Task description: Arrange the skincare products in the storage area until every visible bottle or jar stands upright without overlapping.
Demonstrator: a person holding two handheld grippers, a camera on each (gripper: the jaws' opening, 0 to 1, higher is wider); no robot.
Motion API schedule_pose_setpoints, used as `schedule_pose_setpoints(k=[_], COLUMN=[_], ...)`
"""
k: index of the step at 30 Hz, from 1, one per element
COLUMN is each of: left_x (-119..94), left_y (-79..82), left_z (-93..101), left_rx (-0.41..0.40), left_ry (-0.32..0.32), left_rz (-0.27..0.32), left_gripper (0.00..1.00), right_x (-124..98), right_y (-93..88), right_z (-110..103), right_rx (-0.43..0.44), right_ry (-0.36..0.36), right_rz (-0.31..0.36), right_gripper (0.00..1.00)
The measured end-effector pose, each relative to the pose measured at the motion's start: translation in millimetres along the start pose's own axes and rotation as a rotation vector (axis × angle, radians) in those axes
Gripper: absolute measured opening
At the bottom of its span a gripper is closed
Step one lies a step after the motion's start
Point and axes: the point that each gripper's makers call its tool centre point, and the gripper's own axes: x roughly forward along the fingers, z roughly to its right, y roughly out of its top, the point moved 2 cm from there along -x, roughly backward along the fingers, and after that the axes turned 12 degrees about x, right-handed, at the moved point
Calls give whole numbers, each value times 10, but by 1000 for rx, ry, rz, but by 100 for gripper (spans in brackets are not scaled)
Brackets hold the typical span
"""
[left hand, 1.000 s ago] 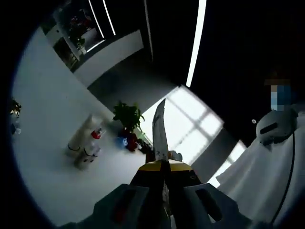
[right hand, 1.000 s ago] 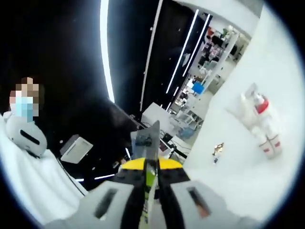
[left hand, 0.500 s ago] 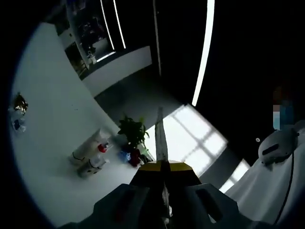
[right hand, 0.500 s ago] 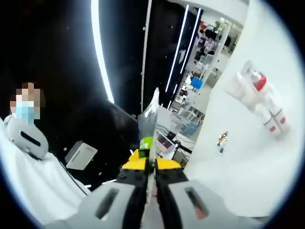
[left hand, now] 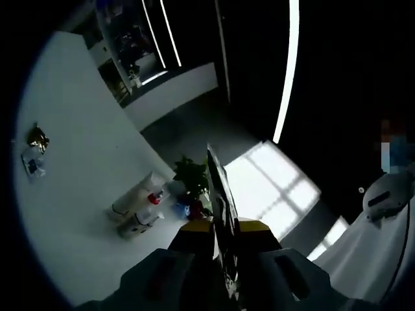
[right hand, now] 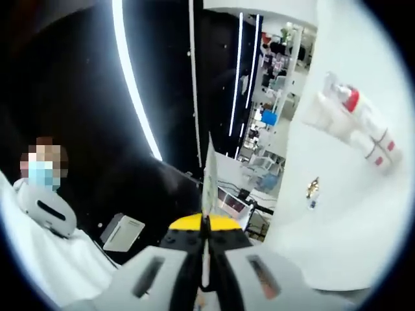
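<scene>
Lying side by side on the white tabletop (left hand: 78, 214) at lower left of the left gripper view, two skincare bottles (left hand: 137, 208), red-capped, beside a potted plant (left hand: 192, 175); showing again at upper right of the right gripper view (right hand: 356, 126). Pressing together at bottom centre, left gripper (left hand: 219, 194) jaws clamped on a thin flat sachet (left hand: 217, 178). Likewise pinching a thin upright packet (right hand: 209, 172), right gripper (right hand: 206, 214), with a small gold-wrapped item (right hand: 313, 188) at right.

your white bottles (right hand: 353, 123) carry red caps and bands; table (left hand: 71, 194) white; plant (left hand: 192, 176) green; gripper tips yellow-backed.
</scene>
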Motion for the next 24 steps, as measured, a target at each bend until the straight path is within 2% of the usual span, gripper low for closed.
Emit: schedule_pose_setpoints(k=[5, 10, 12, 13, 15, 21, 22, 24], left_x=[-3, -25, -35, -33, -35, -40, -35, -26], left_y=[-188, -238, -209, -195, -199, -181, -184, -199], left_z=[-51, -77, -82, -85, -110, -151, -155, -186], left_rx=[-31, -59, -88, -122, -132, -164, -163, -163], left_ry=[4, 9, 7, 7, 15, 24, 28, 37], left_rz=[-54, -57, -36, -26, -24, 2, 2, -1], left_gripper=[11, 7, 2, 2, 2, 1, 1, 0], right_x=[-14, -38, -51, -55, -46, 5, 8, 22], right_y=[52, 67, 78, 73, 78, 41, 37, 22], right_z=[50, 141, 223, 279, 332, 410, 449, 491], right_rx=[24, 12, -46, -60, -98, -166, -204, -228], right_ry=[-12, -58, -115, -153, -190, -252, -274, -298], right_rz=[35, 44, 41, 27, 14, -40, -51, -57], right_gripper=[1, 1, 1, 2, 2, 9, 12, 18])
